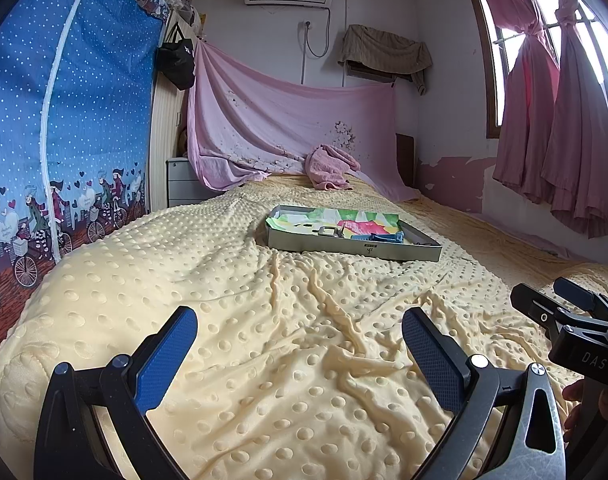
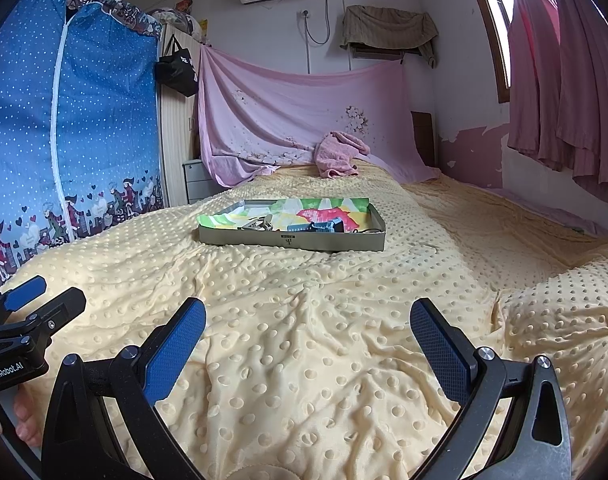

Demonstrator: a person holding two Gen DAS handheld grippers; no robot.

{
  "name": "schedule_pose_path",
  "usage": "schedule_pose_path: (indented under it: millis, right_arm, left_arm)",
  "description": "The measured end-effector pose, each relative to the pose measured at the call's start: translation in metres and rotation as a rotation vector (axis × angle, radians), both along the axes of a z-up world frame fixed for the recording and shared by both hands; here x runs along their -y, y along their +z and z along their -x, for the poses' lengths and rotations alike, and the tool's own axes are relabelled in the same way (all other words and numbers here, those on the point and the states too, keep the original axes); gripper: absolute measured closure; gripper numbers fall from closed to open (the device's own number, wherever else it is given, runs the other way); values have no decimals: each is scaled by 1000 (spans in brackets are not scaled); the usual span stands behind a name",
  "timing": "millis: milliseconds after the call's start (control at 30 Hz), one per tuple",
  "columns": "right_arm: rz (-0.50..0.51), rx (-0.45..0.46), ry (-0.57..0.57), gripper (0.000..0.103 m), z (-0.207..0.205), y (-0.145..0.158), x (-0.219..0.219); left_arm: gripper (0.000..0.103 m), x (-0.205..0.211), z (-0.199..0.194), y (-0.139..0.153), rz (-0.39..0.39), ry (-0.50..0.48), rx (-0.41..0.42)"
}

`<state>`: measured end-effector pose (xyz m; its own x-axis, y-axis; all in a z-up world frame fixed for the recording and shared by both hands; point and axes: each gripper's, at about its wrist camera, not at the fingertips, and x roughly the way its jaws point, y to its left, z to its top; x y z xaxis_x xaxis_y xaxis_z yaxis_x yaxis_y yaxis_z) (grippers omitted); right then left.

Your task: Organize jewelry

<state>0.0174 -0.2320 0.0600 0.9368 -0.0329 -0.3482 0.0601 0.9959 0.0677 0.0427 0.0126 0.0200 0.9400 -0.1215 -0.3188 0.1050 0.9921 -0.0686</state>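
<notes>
Tools, left tool [image 1: 300, 354] and right tool [image 2: 307, 346], are hovering wide open and empty over the bed [image 1: 264, 320], needing a level approach to the tray [image 2: 292, 240].

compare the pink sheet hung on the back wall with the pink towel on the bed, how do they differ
The pink sheet hangs spread wide across the wall, while the pink towel sits bunched in a heap on the yellow blanket. The sheet is far larger and smooth, with a flower print; the towel looks plain and nubbly. The sheet is paler. Both are pink fabric at the far end of the bed.
</notes>
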Motion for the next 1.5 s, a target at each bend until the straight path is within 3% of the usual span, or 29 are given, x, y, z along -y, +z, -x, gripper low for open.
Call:
schedule_pose_path:
  millis: [1500]
  right_arm:
    - [2, 10, -1, 2, 3, 2, -2]
  left_arm:
    - [0, 1, 1, 0, -1, 0, 2]
